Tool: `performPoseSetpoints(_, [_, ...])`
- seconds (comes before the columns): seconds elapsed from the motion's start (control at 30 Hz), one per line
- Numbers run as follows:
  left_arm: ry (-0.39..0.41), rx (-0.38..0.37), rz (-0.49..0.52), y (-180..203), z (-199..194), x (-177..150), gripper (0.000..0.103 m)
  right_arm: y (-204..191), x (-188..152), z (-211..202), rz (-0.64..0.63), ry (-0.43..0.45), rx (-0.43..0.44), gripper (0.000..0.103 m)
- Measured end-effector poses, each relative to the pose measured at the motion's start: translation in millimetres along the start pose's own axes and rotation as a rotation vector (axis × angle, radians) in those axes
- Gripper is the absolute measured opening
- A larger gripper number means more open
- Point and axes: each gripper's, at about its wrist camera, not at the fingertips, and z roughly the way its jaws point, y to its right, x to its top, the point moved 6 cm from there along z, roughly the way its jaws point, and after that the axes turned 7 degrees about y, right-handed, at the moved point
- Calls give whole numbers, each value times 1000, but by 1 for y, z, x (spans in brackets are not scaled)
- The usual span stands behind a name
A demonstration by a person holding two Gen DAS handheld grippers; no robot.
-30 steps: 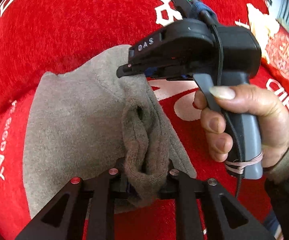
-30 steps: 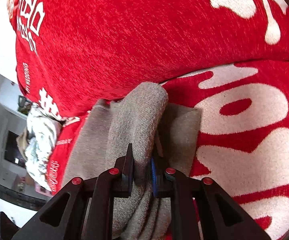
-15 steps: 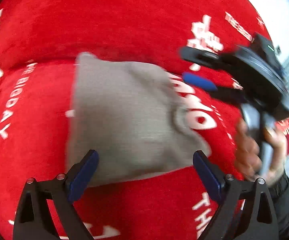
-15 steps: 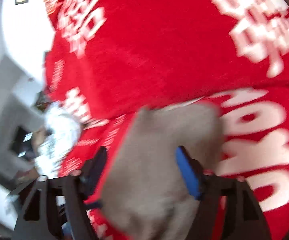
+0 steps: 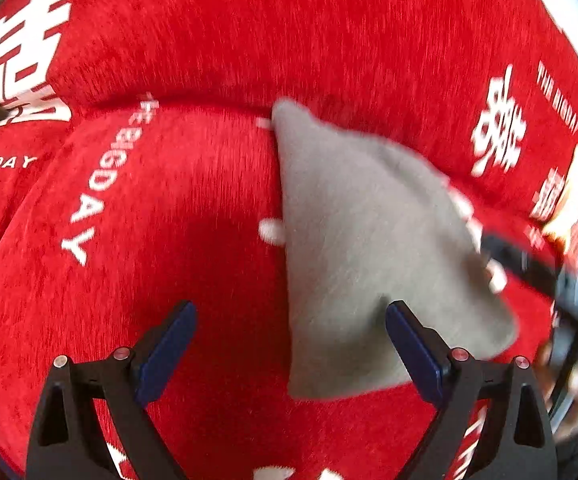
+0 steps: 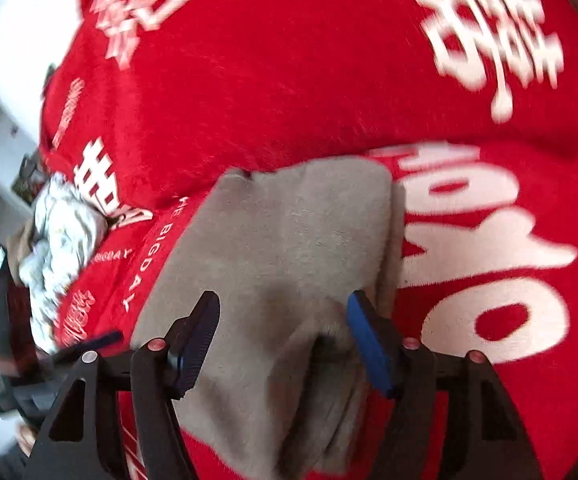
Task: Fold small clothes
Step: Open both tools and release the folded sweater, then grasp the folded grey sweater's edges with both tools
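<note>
While the grey garment (image 5: 369, 248) lies folded flat on the red blanket (image 5: 193, 208) printed with white lettering, the left claw (image 5: 291, 348) hangs above its near edge with its jaws spread wide and nothing pinched between them. The right claw (image 6: 283, 340) hovers over the same cloth (image 6: 289, 248), its jaws closing with the fabric below them but not gripped. A crumpled white bundle (image 6: 61, 236) sits well apart at the blanket's edge.

Left gripper (image 5: 291, 344): black triangular-cutout arms, dark blue pads, small red-centred silver screws.
Right gripper (image 6: 283, 340): same black arms, brighter blue pads (image 6: 369, 350), red-centred screws.
Right gripper seen from left camera: blurred black body.
</note>
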Motion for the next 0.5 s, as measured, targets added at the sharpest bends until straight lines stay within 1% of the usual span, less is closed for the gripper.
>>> performPoseSetpoints(0.07, [10,-6,-18,2,6,5,96,-20,-4,-10,-56,29,26,76])
performPoseSetpoints(0.1, [-4,16,-1,2,12,5,96,-27,-8,-13,-75,33,37,77])
performPoseSetpoints(0.13, [-12,36,13,2,15,4,96,-35,-14,-14,-96,28,47,77])
performPoseSetpoints(0.2, [-19,50,41,3,22,-1,96,-41,-27,-10,-127,-5,48,77])
performPoseSetpoints(0.27, [-25,53,65,2,24,-7,96,-31,-44,-1,-127,-66,-18,77])
performPoseSetpoints(0.3, [-27,51,79,1,24,-9,96,-17,-55,5,-122,-101,-86,76])
performPoseSetpoints(0.33, [-31,40,90,0,23,-12,96,-11,-60,8,-108,-115,-84,76])
performPoseSetpoints(0.37, [-38,34,98,-1,22,-14,96,-10,-61,4,-98,-92,-53,76])
performPoseSetpoints(0.4, [-45,25,107,-3,18,-14,96,-9,-60,-4,-91,-70,-46,76])
performPoseSetpoints(0.47, [-29,8,112,-7,9,-8,96,-4,-57,-18,-87,-70,-85,79])
performPoseSetpoints(0.5, [-9,7,111,-11,4,-2,96,0,-53,-27,-88,-53,-97,80])
